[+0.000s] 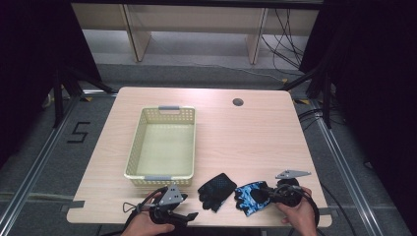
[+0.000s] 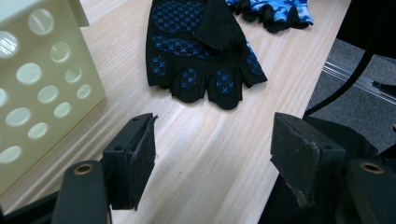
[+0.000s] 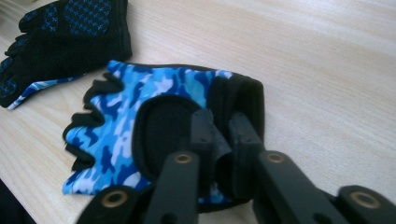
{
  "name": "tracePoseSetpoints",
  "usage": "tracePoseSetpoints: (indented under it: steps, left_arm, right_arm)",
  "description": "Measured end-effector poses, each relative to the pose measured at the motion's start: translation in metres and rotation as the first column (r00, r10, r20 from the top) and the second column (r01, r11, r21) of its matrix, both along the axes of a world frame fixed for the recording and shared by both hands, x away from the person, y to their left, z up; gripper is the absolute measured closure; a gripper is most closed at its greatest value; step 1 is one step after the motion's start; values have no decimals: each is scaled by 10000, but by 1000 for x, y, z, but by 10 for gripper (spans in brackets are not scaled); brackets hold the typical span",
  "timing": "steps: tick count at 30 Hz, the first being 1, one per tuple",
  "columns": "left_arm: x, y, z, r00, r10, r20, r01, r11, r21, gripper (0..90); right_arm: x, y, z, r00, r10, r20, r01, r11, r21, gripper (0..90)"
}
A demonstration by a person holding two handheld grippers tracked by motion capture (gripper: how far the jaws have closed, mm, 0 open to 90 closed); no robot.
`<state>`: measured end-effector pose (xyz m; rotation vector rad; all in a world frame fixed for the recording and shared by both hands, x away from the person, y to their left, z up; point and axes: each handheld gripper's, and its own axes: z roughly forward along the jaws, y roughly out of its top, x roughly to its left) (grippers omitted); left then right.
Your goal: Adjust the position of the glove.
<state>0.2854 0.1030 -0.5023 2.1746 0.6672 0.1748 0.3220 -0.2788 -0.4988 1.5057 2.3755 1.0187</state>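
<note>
Gripping the blue glove at its cuff, the right tongs are pinched shut. The left tongs are held open near the black glove. Both gloves are lying on the counter; nothing is yet put into the basket.
</note>
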Motion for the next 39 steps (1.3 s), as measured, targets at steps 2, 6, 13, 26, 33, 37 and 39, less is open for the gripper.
tracePoseSetpoints:
  steps: [2, 6, 13, 26, 33, 37, 39]
  left_arm:
    - [-2, -2, -1, 9994, 300, -197, -305, 9992, -243, 307]
    - [-2, -2, 0, 9993, 291, -220, -297, 9992, -278, 308]
    - [0, -1, 0, 9999, 76, -134, -78, 9999, -105, 302]
    - [-1, -1, 0, 9994, 267, -206, -271, 9995, -184, 300]
    - [0, 0, 1, 9998, 191, -62, -192, 9997, -159, 300]
    - [-1, -1, 1, 9995, 276, -184, -280, 9993, -229, 300]
    - [-1, -2, 1, 9993, 302, -199, -308, 9990, -314, 301]
  right_arm:
    - [0, -5, 4, 9970, 691, -361, -677, 9969, 404, 859]
    - [-6, -6, 20, 9986, 491, -212, -470, 9949, 896, 860]
    - [-15, -12, 56, 9916, 620, 1138, -759, 9896, 1226, 861]
    - [-17, 25, 83, 9657, 1898, 1775, -2331, 9345, 2692, 860]
    - [-9, 57, 83, 9343, 3020, 1896, -3452, 8993, 2685, 860]
    - [-5, 74, 75, 9255, 3490, 1469, -3774, 8819, 2825, 860]
    - [-3, 80, 70, 9185, 3709, 1372, -3951, 8739, 2830, 860]
